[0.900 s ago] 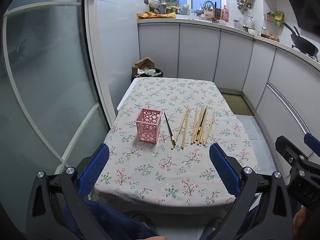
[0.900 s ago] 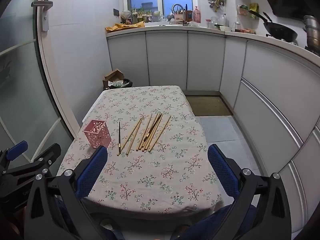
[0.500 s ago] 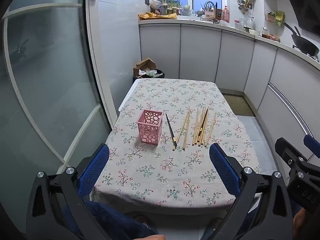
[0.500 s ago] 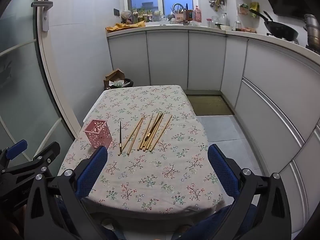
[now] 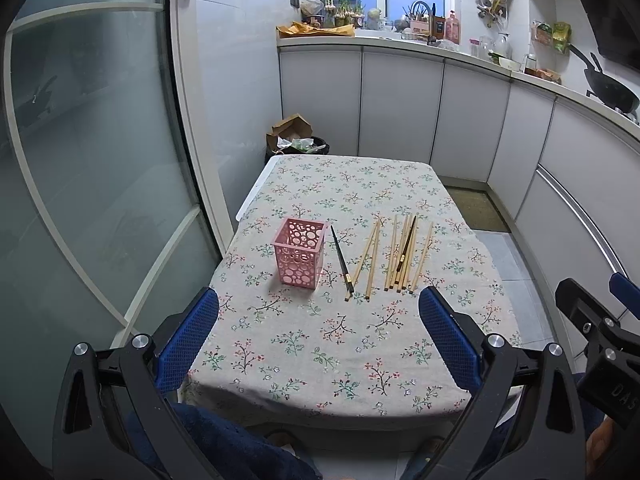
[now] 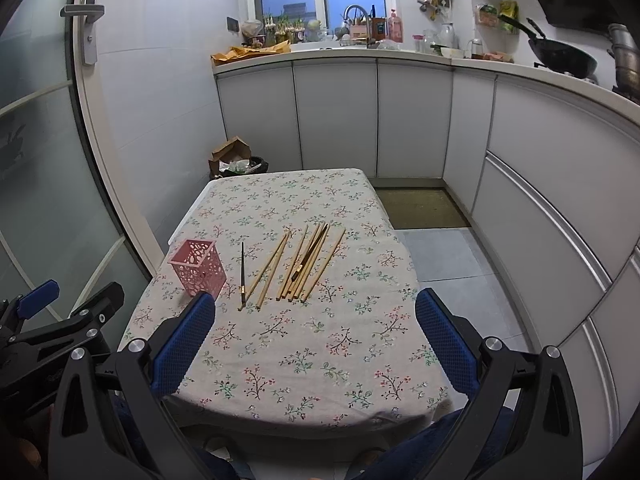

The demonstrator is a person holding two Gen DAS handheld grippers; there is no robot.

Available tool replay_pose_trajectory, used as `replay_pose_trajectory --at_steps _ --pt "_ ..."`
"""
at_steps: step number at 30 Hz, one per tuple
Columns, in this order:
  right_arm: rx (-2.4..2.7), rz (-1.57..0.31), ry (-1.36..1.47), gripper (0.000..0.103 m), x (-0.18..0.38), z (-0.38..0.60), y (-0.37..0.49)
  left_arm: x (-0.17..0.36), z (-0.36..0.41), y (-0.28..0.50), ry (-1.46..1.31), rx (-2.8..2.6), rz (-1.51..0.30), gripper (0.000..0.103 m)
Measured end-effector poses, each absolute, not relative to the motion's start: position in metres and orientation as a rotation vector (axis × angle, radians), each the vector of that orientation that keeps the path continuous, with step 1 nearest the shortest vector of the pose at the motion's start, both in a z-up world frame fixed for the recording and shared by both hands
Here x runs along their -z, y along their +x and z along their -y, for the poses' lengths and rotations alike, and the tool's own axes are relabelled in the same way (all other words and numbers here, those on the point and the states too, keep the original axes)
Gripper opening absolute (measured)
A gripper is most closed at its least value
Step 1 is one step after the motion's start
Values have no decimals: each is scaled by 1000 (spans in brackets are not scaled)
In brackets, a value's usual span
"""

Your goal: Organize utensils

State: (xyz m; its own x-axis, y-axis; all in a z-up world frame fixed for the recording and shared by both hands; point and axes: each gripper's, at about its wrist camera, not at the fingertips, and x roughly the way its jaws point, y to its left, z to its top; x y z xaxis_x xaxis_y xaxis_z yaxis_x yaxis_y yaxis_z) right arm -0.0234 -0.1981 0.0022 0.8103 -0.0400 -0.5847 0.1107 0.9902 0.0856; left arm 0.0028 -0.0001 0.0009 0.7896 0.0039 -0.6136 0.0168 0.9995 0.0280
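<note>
Overhead and wide apart, both grippers hang empty above the near edge of a table [image 5: 360, 184] draped in a floral cloth. One pink perforated holder [image 5: 298, 253] stands upright on the left half of the cloth, nothing showing above its rim. Just to its right lies one dark chopstick [image 5: 341, 257], alone, its near end close to the first of the light ones. Beyond it sit the bamboo chopsticks [image 5: 400, 258]: two form a narrow V, then a tighter bunch of about six lies side by side, with a second dark chopstick [image 5: 407, 245] resting on top of the bunch; the exact number in that bunch is hard to settle. The left gripper [image 5: 318, 336] has its blue-padded fingers spread, holding nothing, in front of the holder and the sticks. The right gripper [image 6: 314, 340] is likewise released, fingers parted over bare cloth, well short of the chopsticks. From the right wrist view the holder [image 6: 197, 267] sits left of the sticks, near the table's left edge. One black wok [image 6: 562, 56] rests on the counter behind
</note>
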Motion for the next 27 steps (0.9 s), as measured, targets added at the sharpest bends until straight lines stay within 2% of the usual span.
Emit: replay_pose_trajectory --at_steps 27 --pt "82 -613 115 97 -5 203 -25 -2 4 1 29 30 -660 96"
